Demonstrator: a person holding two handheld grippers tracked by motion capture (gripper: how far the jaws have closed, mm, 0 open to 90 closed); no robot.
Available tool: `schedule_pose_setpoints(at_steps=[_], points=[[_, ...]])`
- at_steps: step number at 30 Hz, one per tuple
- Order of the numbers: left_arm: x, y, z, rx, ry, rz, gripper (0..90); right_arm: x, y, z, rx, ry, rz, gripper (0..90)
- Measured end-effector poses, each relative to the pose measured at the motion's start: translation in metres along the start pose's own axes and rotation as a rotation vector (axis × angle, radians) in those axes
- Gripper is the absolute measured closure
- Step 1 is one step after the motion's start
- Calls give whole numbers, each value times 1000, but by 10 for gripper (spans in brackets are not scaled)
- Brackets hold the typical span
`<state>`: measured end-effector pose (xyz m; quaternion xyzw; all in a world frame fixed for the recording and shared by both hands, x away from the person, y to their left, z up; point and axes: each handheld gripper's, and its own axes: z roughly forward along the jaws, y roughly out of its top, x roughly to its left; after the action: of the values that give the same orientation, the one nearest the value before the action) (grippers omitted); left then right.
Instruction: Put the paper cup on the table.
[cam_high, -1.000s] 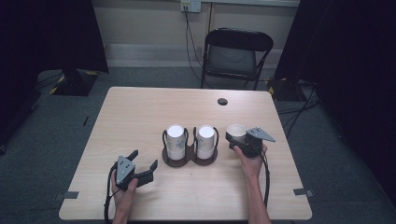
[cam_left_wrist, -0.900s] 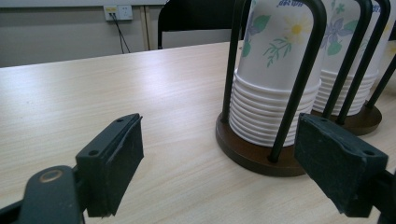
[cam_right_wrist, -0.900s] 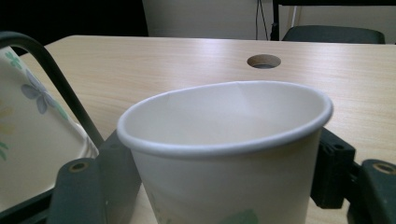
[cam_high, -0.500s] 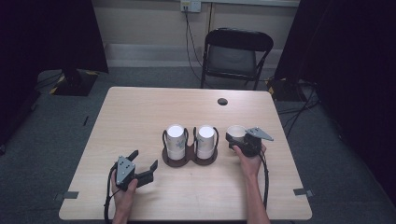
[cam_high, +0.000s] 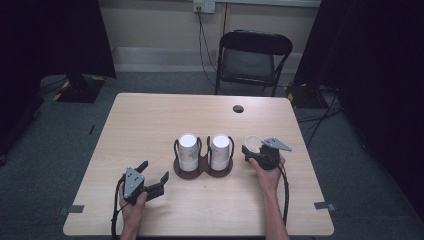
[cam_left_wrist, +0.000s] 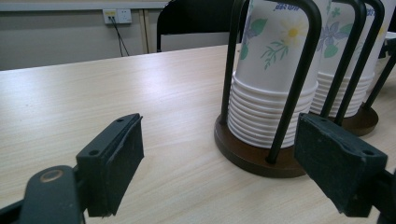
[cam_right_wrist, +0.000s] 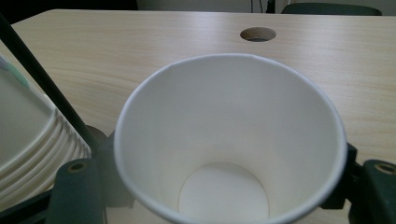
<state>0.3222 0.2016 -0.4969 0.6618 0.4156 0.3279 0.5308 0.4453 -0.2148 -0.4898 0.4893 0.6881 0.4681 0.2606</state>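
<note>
A pale wood-grain desk with rounded corners stands on grey carpet; a black folding chair sits at its far side before a beige wall with a socket, and dark curtains hang on both sides. Near the far edge is a round cable hole.

At the near left, the left hand-held gripper rests on the desk, its matte black jaws wide apart with nothing between them. In the middle stands a dark brown double-round holder with thin black wire loops, carrying two stacks of white paper cups printed with flowers, their ribbed rims nested.

Just right of it, the right hand-held gripper has its jaws on either side of a single paper cup; they have just been closing slightly. The cup is smooth, white, tapered, upright, mouth up, long axis vertical.
</note>
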Motion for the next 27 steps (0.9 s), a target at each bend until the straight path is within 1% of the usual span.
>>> schedule_pose_setpoints(at_steps=[3,6,8,9,10,13,16,20,21,24,27], points=[[0,0,0,-1,-2,-3,161,1,0,1,5,-4,-6,263],[0,0,0,-2,-3,-4,161,0,0,1,9,-3,1,249],[0,0,0,-4,-4,-4,161,-1,-1,2,21,-5,-3,218],[0,0,0,-4,-4,-4,161,-1,-1,2,21,-5,-3,218],[0,0,0,-5,-4,-6,161,-1,-3,3,39,-12,0,157],[1,0,0,-5,-3,-6,162,-2,-4,2,48,-11,8,135],[1,0,0,-4,-3,-6,162,-3,-4,2,53,-11,19,134],[0,0,0,-3,-4,-7,162,-1,-4,0,61,-17,17,135],[0,0,0,-3,-5,-6,162,-1,-5,-1,65,-14,24,137],[0,0,0,-4,-9,-4,162,0,-5,-4,64,-10,19,141],[1,0,0,-4,-5,-11,162,2,-4,-7,55,-10,19,146]])
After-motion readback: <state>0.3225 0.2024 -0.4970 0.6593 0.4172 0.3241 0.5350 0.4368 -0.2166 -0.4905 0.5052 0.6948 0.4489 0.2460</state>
